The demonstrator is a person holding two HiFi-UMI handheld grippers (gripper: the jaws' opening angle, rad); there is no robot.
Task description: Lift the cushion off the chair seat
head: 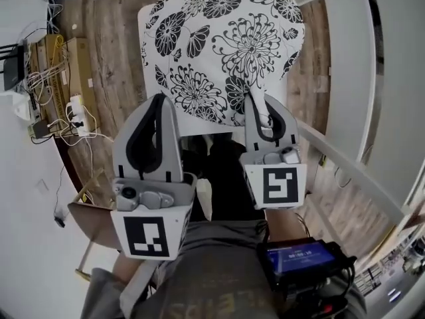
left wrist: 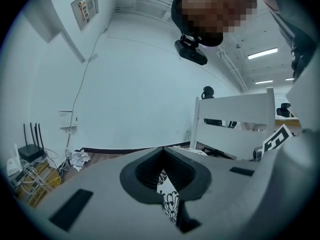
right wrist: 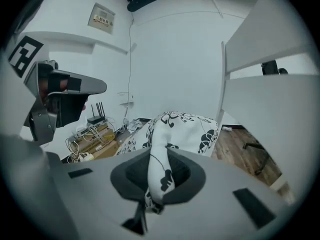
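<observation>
Black-and-white floral fabric fills the middle of my head view: the cushion (head: pixel 226 38) sits over the white chair seat (head: pixel 147 45), held at its near edge by both grippers. The left gripper (head: pixel 159 102) has its jaws closed on a thin fold of the patterned cover at the left end of that edge; in the left gripper view only a narrow strip of the print (left wrist: pixel 169 196) shows between the dark pads. The right gripper (head: pixel 260 105) is clamped on the edge's right end, jaws nearly together; in the right gripper view a thick roll of the cover (right wrist: pixel 161 176) runs up out of the pinch to the rest of the cushion (right wrist: pixel 182 129) beyond. The two grippers stand side by side, well apart, both pointing away from me and slightly down. The near edge looks drawn up into the jaws, though from here I cannot tell whether the far part rests on the seat. Wooden floor (head: pixel 109 78) lies around the chair; to the left against the wall are a router (head: pixel 13 65), cardboard boxes (head: pixel 63 68) and a tangle of cables with a power strip (head: pixel 78 115).
</observation>
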